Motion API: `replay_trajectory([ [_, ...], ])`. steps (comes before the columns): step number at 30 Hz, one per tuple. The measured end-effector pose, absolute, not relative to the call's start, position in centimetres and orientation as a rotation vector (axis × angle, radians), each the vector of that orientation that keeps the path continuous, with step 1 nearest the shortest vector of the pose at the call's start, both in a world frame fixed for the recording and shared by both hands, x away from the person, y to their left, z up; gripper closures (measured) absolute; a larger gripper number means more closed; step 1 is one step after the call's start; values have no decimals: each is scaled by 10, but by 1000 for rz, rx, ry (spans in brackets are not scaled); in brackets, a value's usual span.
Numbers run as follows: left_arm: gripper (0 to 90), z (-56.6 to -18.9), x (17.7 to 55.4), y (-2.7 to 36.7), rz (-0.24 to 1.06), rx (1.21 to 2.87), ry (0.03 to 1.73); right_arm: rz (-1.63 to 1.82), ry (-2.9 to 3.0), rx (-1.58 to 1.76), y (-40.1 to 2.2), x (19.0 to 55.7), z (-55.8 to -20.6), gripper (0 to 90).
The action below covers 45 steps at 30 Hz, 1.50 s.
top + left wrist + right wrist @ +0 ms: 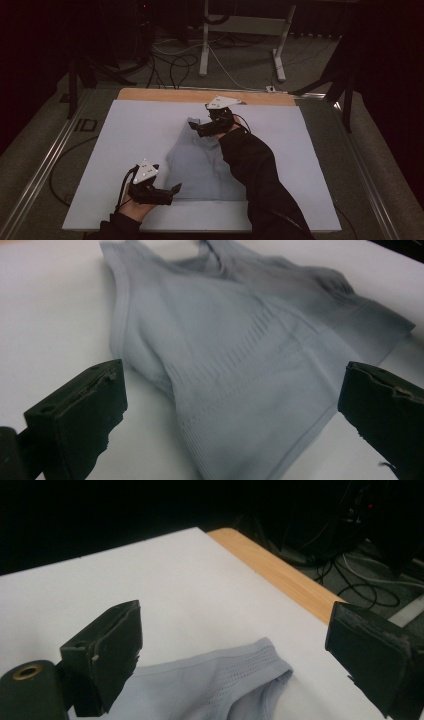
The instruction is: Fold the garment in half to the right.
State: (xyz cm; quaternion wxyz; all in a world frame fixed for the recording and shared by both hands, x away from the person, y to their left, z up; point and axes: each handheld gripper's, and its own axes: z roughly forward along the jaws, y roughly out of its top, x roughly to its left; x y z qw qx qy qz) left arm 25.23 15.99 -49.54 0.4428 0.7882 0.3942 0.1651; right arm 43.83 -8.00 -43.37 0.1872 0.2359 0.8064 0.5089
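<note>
A pale grey ribbed tank top (202, 165) lies flat on the white board (125, 130), its hem toward me and its straps pointing away. It looks thin, stretchy and very light — a garment that will sag and fold wherever I lift it, not slip or break.

My left gripper (167, 192) rests on the board just beside the lower left corner of the hem, jaws spread wide with nothing between them. From its own camera the hem edge and side seam (117, 325) lie straight ahead between the jaws.

My right gripper (202, 129) reaches to the far end, over a shoulder strap (250, 667). Its jaws also stand apart and empty; the strap's folded tip sits just ahead of them and lower. Whether the jaws touch the cloth I cannot tell — the high view is dim there.

I judge the banded edges the best places to pinch: the strap for the right, the hem corner for the left.

Beyond the board runs a wooden table edge (280, 575), then cables (172, 62) on the floor.
</note>
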Motion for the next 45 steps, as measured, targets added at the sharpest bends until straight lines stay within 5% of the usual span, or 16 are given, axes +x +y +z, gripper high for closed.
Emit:
replay_trajectory([
  [18,39,-521,259,160,287,2083,1124,1349,2363,647,-41,463,-469,84],
  [45,748,-525,257,152,156,2058,1117,1205,2417,723,-30,494,-491,138],
])
